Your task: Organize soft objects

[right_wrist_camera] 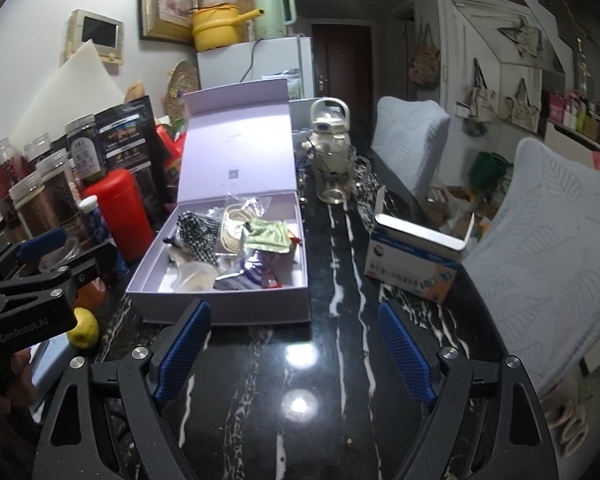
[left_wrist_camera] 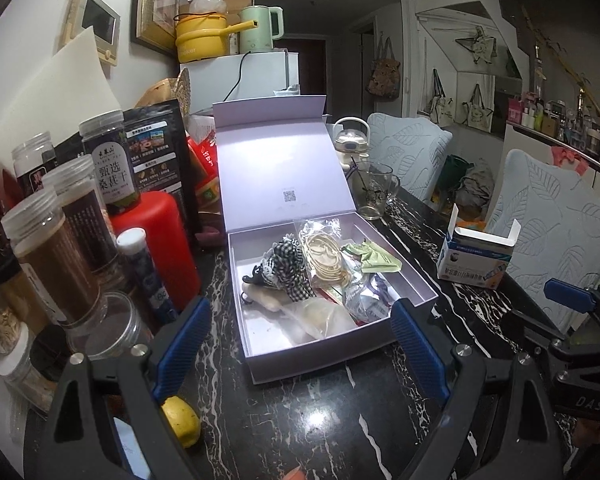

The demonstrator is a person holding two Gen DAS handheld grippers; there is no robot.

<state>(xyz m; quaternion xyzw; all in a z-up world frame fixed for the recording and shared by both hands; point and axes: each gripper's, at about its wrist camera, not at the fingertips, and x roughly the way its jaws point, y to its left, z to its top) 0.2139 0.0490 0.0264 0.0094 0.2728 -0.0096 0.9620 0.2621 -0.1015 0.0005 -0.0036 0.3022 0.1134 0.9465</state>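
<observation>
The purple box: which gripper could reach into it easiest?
Probably the left gripper: open, with the purple box straight between its fingers. The right gripper, also open, faces bare table beside it.

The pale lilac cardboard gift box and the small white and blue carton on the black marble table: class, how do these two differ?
1. The pale lilac gift box is wide and shallow; the small white and blue carton is narrower.
2. The gift box's hinged lid stands upright; the carton only has its end flaps open.
3. The gift box visibly holds checked fabric and packets; the carton's inside is hidden.
Both sit open on the black marble table.
</observation>
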